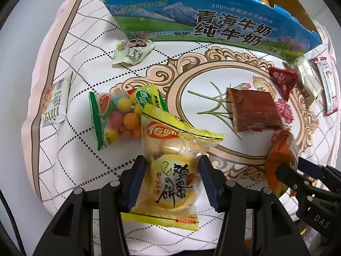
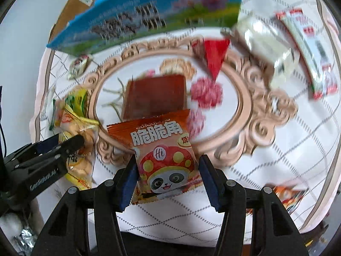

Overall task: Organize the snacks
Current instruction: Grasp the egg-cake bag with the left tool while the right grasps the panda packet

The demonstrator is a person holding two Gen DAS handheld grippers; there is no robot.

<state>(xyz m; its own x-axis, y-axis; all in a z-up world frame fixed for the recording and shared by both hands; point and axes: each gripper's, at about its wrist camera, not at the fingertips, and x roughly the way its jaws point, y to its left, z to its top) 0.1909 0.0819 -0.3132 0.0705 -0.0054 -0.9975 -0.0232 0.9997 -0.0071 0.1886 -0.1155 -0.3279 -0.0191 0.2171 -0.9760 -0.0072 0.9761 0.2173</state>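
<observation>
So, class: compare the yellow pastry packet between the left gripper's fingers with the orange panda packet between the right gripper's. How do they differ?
The yellow pastry packet is partly clear, showing pale round cakes; the orange panda packet is opaque, printed with a cartoon panda. The yellow packet bears black brush characters; the orange one has white block characters. The yellow one looks longer, overlapping the candy bag. Both are sealed snacks, each between blue-padded fingers of the left gripper or right gripper.

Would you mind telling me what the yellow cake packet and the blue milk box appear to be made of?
Yellow cake packet: glossy, partly clear plastic film, judging by its glare, crinkles and the cakes visible inside. Blue milk box: printed cardboard, seemingly corrugated, given the plain brown inner flaps and stiff cut edge.
</observation>
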